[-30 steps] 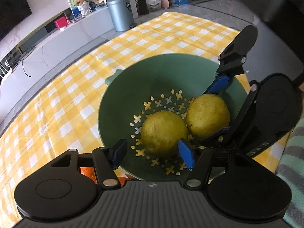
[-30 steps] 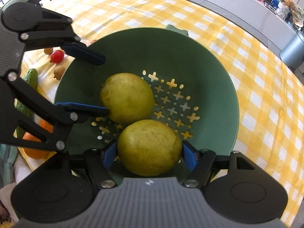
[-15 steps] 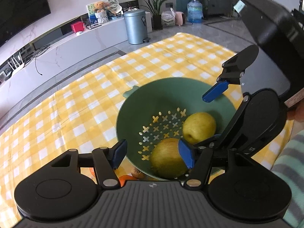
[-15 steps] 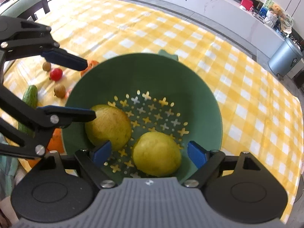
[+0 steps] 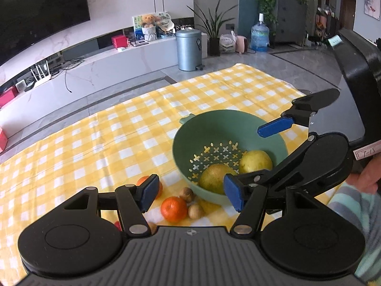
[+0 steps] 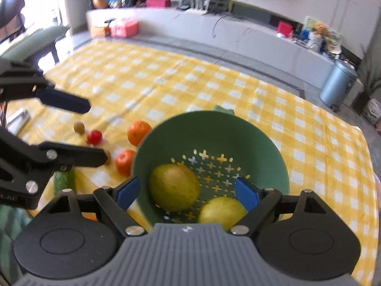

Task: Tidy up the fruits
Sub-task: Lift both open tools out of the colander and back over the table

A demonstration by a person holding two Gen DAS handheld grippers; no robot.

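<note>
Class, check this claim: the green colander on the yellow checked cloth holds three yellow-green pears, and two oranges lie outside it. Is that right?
Not quite. The green colander holds two pears, not three, as the right wrist view shows. The two oranges do lie outside it on the yellow checked cloth.

Legible text is almost absent. A white label (image 5: 366, 153) on the black gripper body at the right edge of the left wrist view carries handwritten marks that appear to read "7-15", though this reading is uncertain. Pale embossed letters (image 6: 7, 198) on the black gripper body at the left edge of the right wrist view are too blurred to read.
</note>
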